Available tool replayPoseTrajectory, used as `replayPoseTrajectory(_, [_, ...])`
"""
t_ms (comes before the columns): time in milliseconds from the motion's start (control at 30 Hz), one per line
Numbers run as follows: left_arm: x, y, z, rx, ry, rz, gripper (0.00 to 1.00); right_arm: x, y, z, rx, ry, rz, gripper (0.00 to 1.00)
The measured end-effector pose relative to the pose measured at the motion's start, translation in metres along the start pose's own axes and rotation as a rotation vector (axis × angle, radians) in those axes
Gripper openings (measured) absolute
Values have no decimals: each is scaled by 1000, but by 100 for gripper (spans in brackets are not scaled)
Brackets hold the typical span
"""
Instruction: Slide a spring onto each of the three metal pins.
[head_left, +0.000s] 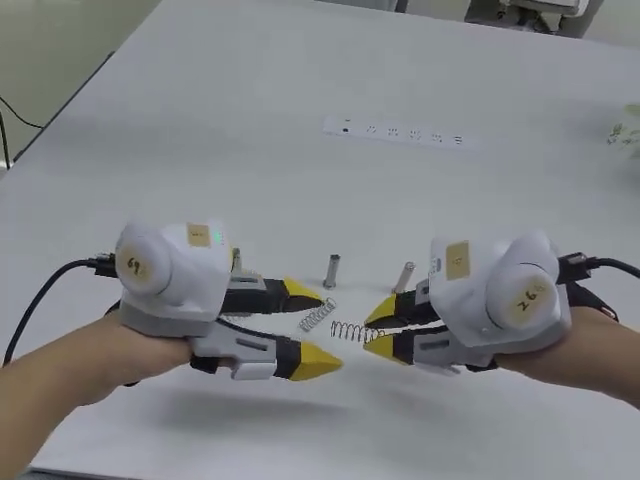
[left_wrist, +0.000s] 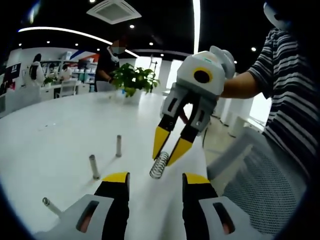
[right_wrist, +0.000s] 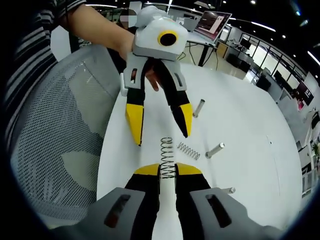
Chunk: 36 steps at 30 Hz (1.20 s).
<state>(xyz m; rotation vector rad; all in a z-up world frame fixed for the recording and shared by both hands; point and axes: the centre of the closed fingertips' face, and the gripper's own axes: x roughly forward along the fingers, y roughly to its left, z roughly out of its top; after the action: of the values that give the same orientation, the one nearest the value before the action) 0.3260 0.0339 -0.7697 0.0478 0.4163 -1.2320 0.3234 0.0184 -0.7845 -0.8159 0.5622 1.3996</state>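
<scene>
My right gripper (head_left: 376, 333) is shut on one end of a spring (head_left: 346, 331), which sticks out level toward the left gripper; in the right gripper view the spring (right_wrist: 167, 156) rises from the closed jaws. My left gripper (head_left: 312, 328) faces it, open and holding nothing, its tips a short way from the spring's free end. A second spring (head_left: 318, 315) lies on the white table between the grippers. Two metal pins (head_left: 331, 270) (head_left: 404, 277) lie just beyond, and a third pin (head_left: 236, 262) peeks out behind the left gripper. The pins are bare.
A white power strip (head_left: 395, 132) lies farther back on the table (head_left: 200, 120). A grey mesh chair (right_wrist: 65, 130) stands at the table's near edge. A potted plant (left_wrist: 132, 80) sits at the far end.
</scene>
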Motion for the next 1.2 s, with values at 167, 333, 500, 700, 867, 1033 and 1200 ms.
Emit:
replayPoseTrajectory(167, [3, 0, 3, -9, -21, -14, 26, -1, 2, 2, -7, -1, 5, 8])
replayPoseTrajectory(333, [6, -1, 4, -16, -37, -25, 21, -3, 2, 8, -1, -18, 4, 8])
replayPoseTrajectory(500, [5, 0, 7, -49, -81, -35, 15, -4, 2, 9, 1, -20, 5, 8])
replayPoseTrajectory(700, [6, -4, 6, -54, -80, -50, 10, -6, 2, 10, 7, -26, 6, 8])
replayPoseTrajectory(867, [5, -5, 8, -57, -91, -56, 8, -7, 2, 14, 1, -34, 6, 8])
replayPoseTrajectory(1033, [4, -7, 10, -54, -92, -66, 5, -7, 4, 15, -16, -35, 8, 8])
replayPoseTrajectory(1200, [4, -10, 10, -47, -91, -74, 4, -8, 5, 15, -18, -33, 8, 8])
